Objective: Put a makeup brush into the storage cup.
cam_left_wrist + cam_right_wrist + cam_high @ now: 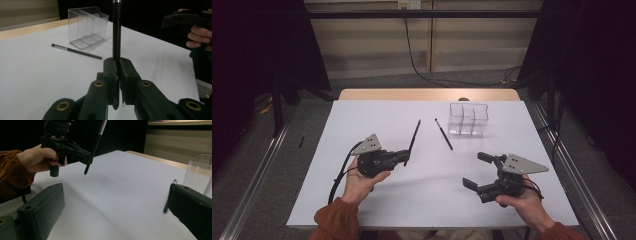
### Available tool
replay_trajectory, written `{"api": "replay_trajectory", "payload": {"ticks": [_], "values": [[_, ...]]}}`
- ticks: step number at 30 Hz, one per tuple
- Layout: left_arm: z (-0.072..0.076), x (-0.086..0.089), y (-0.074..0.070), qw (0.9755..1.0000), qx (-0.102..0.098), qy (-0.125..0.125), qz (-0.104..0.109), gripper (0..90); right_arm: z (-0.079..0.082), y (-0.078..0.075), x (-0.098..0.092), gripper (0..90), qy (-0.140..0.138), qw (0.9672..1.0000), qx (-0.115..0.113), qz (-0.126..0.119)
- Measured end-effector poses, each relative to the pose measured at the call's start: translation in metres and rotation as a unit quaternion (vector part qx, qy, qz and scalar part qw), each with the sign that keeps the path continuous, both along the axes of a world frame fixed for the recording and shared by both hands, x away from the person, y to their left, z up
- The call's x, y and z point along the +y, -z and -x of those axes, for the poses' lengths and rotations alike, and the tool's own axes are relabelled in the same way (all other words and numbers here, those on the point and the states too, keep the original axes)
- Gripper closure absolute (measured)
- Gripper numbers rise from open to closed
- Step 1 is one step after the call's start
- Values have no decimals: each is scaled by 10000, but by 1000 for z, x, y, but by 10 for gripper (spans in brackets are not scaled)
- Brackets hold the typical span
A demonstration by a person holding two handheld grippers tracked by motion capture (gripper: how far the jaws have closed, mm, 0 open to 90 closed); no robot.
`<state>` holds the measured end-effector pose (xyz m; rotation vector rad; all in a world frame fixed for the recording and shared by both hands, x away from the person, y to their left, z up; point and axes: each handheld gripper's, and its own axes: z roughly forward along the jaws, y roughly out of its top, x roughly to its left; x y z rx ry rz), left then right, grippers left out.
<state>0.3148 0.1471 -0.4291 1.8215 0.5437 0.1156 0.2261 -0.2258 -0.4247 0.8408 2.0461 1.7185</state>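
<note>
One white tabletop [377, 200] carries a clear divided plastic organiser [468, 119] far right. The left gripper [404, 156] has its fingers clamped on a slim black brush [414, 138], long axis pointing far. The right gripper [476, 170] gapes empty, near a second black brush [443, 134].

No readable text, label, brand, number or sign is seen in any view. No legible marking is carried by the objects pictured or by the white surface [427, 165].
</note>
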Motion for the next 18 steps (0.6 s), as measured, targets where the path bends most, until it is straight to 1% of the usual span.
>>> {"api": "replay_trajectory", "payload": {"ticks": [2, 3, 7, 9, 10, 12, 18], "values": [[1, -2, 0, 10000, -9, 14, 6, 843, -5, -3, 7, 4, -61, 10000, 13, -30], [1, -2, 0, 10000, -20, 17, 8, 843, -5, -3, 7, 4, -61, 10000, 13, -30], [3, -2, -2, 9999, 4, -3, 112, 843, -10, -6, 15, 6, -136, 9999, 8, -71], [4, -4, -2, 9999, 15, 23, 97, 843, -12, -8, 19, 2, -177, 9998, -16, -56], [5, -5, -2, 10000, 9, 66, 52, 843, -14, -9, 21, 0, -207, 9998, -10, -63], [6, -8, -1, 9999, 0, 123, 44, 843, -15, -10, 23, 0, -204, 9998, -24, -64], [10, -15, -2, 9997, 29, 202, 91, 843, -23, -18, 31, 8, -305, 9994, -130, -116]]}}
